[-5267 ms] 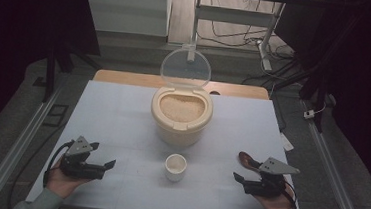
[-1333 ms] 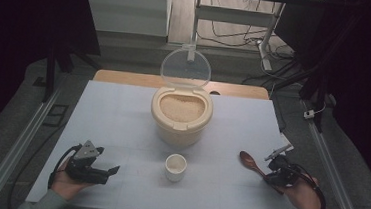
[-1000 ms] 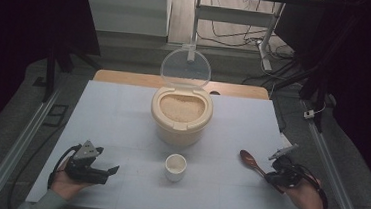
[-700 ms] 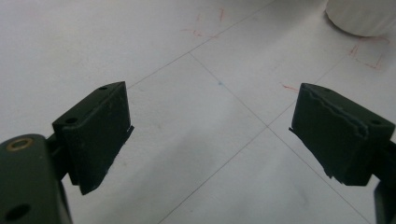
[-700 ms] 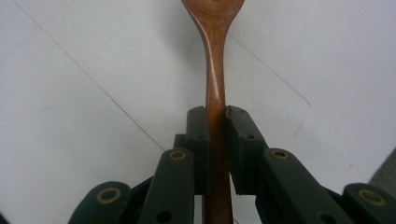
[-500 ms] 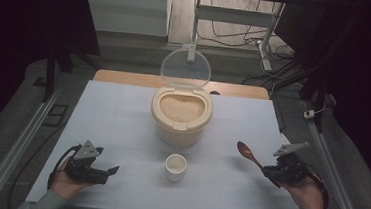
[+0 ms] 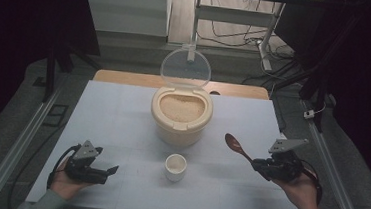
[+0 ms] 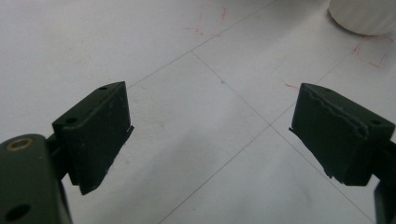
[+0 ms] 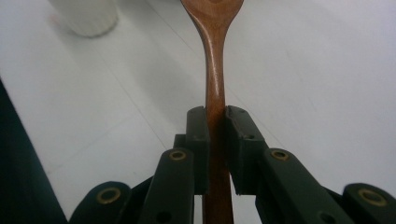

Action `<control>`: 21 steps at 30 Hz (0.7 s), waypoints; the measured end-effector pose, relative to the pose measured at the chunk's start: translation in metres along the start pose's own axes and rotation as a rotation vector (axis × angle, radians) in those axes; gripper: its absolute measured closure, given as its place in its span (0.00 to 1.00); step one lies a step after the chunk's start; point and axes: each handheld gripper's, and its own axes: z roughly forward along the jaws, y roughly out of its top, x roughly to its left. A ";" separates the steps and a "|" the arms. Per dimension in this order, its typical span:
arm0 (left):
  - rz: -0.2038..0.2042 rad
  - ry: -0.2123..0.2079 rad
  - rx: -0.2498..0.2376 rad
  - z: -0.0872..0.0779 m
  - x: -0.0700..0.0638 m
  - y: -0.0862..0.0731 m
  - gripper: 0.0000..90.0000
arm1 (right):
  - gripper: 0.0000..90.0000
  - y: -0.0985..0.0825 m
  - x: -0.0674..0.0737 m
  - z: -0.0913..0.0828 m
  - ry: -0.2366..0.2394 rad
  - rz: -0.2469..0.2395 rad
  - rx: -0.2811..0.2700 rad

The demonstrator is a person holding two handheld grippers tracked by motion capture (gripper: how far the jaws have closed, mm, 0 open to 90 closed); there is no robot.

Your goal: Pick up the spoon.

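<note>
Nearest the front edge of the table (image 7: 123, 104), toward its left corner, the left gripper (image 7: 109, 171) rests in the person's hand low over the surface. Its jaws stand wide apart with nothing between them; in the left gripper view only bare white tabletop with thin ruled lines lies in the gap.

Toward the front right corner, the right gripper (image 7: 255, 163) is held clear above the table. Its jaws are clamped on the handle of a brown wooden spoon (image 7: 237, 147); the right gripper view shows the spoon (image 9: 215, 84) pinched between both pads, its bowl pointing away from the hand. In the high view the spoon slants up and inward, bowl toward the table's middle, touching nothing else.

Between the two grippers, slightly farther in, stands a small white cup (image 7: 175, 166), upright.

Beyond it, at the table's centre, sits a cream container (image 7: 180, 124) filled with rice, its clear round lid (image 7: 186, 68) hinged upright on the far side.
</note>
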 end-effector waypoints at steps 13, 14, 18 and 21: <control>0.000 0.001 0.000 0.000 0.000 0.000 0.13 | 0.89 0.022 0.020 0.006 0.083 -0.064 -0.050; 0.000 0.001 0.000 0.000 0.000 0.000 0.13 | 0.89 0.023 0.022 0.006 0.086 -0.069 -0.049; 0.001 0.000 0.002 0.000 0.001 0.000 0.13 | 0.89 0.028 0.028 0.008 0.105 -0.089 -0.056; 0.000 0.001 0.000 0.000 0.001 0.000 0.13 | 0.89 0.034 0.034 0.011 0.123 -0.111 -0.064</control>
